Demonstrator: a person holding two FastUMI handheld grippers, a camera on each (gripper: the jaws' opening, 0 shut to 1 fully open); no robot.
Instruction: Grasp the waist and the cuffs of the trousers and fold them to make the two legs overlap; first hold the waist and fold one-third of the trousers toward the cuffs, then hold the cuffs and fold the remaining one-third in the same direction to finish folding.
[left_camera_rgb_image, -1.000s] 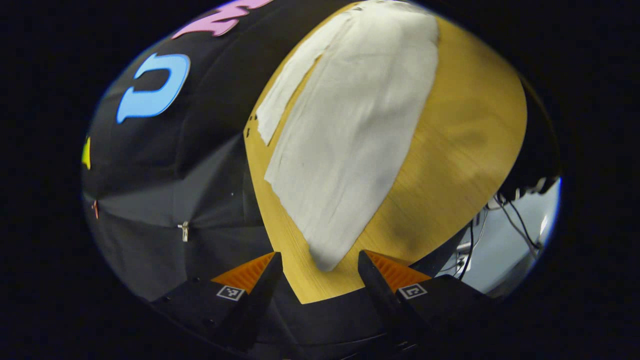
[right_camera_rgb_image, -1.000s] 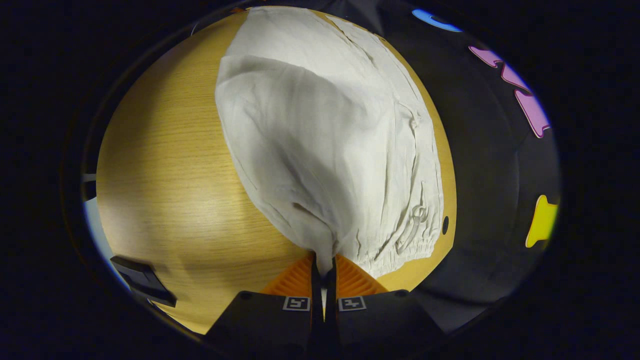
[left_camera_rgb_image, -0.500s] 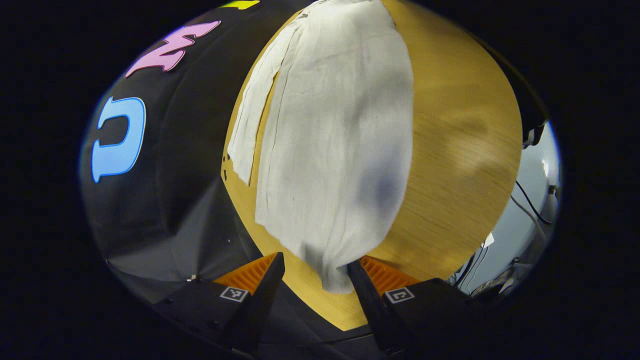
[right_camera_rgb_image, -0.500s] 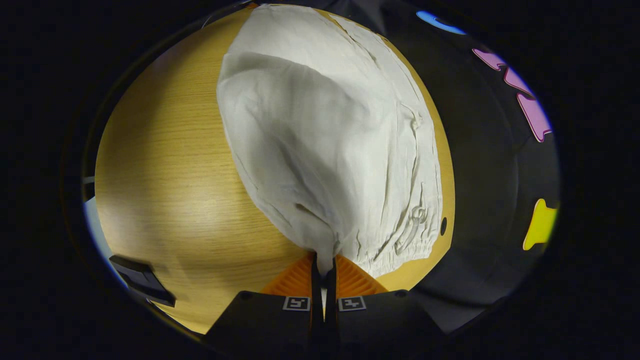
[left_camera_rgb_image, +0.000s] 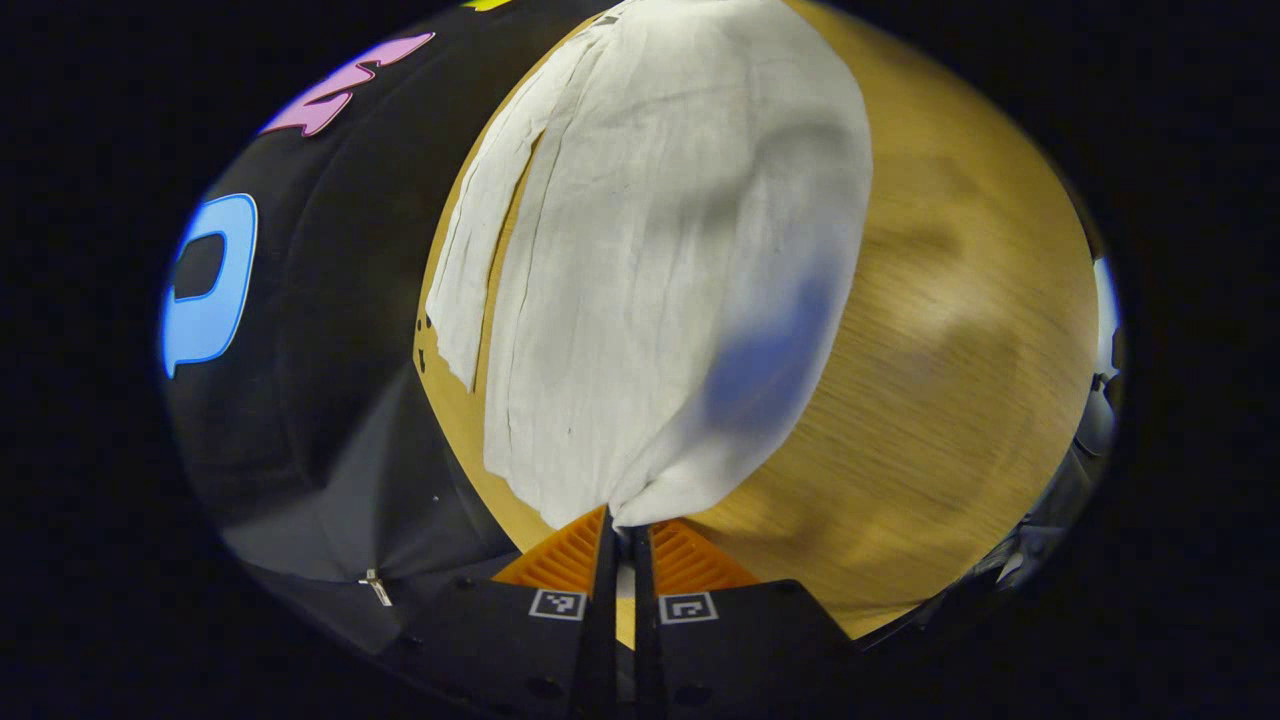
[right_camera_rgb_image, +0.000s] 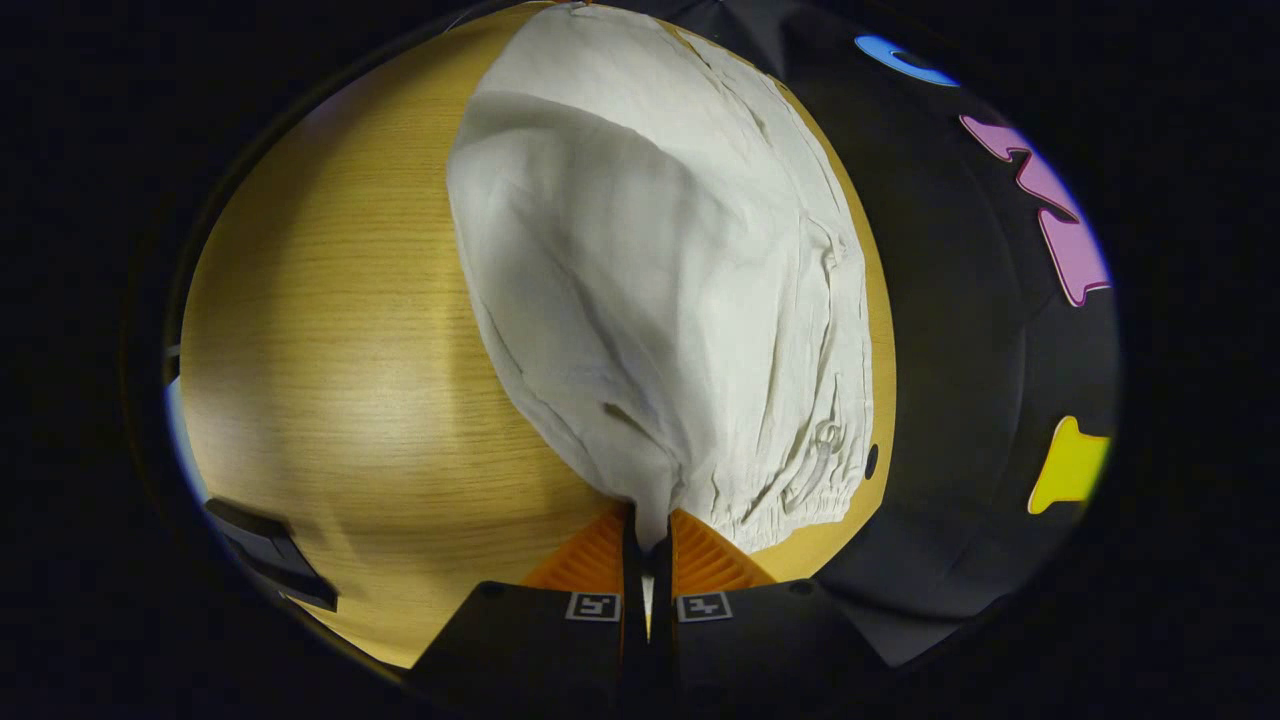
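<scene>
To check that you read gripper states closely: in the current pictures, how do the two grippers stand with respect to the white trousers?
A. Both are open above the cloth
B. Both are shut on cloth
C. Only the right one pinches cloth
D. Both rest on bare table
B: the left gripper pinches a cuff end of the trousers, and the right gripper pinches the cloth near the waist.
</scene>
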